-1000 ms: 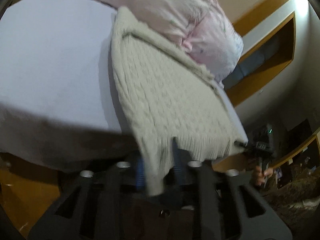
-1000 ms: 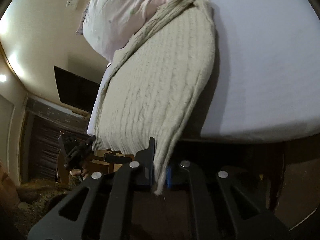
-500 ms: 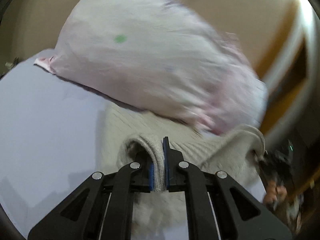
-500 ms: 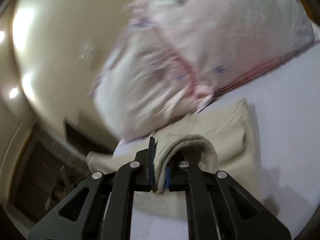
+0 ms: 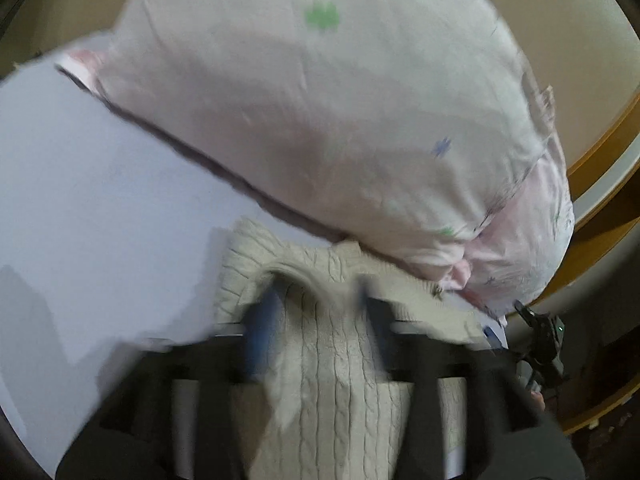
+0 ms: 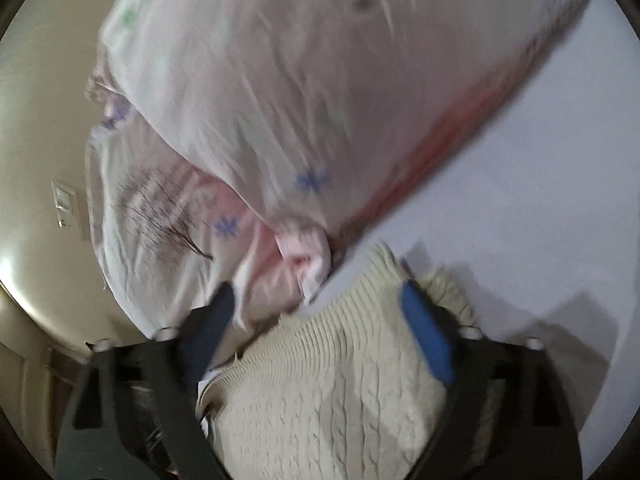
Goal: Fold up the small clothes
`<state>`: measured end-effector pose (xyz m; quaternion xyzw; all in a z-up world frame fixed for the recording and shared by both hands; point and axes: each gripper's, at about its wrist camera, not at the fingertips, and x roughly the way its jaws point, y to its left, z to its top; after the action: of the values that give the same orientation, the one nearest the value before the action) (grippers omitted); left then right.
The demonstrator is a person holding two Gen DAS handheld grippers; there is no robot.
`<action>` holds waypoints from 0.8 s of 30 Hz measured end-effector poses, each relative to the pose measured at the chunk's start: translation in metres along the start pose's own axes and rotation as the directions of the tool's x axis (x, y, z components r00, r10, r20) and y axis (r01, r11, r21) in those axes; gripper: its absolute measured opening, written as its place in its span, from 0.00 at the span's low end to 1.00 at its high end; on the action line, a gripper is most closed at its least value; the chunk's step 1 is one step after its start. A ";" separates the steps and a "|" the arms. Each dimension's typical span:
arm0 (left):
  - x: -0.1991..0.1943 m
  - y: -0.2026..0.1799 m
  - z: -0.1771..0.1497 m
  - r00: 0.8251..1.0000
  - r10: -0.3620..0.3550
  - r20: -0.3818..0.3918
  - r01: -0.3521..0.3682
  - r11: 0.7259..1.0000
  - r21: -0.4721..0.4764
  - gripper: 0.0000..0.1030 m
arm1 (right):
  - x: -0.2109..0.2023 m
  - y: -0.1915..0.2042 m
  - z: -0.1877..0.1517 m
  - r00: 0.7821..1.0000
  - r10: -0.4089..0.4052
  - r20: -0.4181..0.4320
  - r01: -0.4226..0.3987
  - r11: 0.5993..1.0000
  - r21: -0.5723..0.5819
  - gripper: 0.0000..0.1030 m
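A cream cable-knit sweater (image 5: 328, 360) lies folded over on the pale lilac bed sheet (image 5: 100, 220), its far edge close to the pink pillow (image 5: 320, 100). My left gripper (image 5: 316, 304) is open, its fingers spread on either side of the folded edge, which rests loose between them. In the right wrist view the sweater (image 6: 332, 400) lies under my right gripper (image 6: 316, 304), which is also open, blue pads wide apart over the knit. Both views are blurred by motion.
The pink patterned pillow (image 6: 260, 100) lies just beyond the sweater. A wooden bed frame (image 5: 600, 168) is at the right. The other gripper (image 5: 544, 336) shows at the bed's right edge. A wall switch (image 6: 66, 204) is on the left wall.
Both grippers carried the sweater's hem up toward the pillow, folding it over. Since half a second ago both have opened and let go of the knit.
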<state>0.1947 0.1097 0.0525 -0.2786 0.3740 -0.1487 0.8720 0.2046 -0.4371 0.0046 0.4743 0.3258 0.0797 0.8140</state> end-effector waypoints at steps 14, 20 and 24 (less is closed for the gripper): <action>-0.014 0.024 -0.053 0.990 0.010 -0.140 -0.010 1.000 -0.006 0.66 | -0.015 0.009 -0.028 0.995 0.035 -0.090 -0.044 0.994 -0.097 0.95; 0.009 0.039 -0.054 0.979 -0.111 -0.169 0.071 0.971 -0.230 0.22 | -0.021 0.016 -0.034 0.990 0.072 -0.124 -0.086 0.991 -0.104 0.95; -0.008 -0.003 -0.038 0.976 -0.189 -0.108 0.167 0.969 -0.182 0.18 | -0.046 0.012 -0.028 0.991 0.099 -0.094 -0.109 0.988 -0.111 0.95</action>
<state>0.1609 0.0967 0.0374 -0.3754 0.4125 -0.2108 0.8028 0.1548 -0.4304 0.0263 0.4387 0.3310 0.1618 0.8197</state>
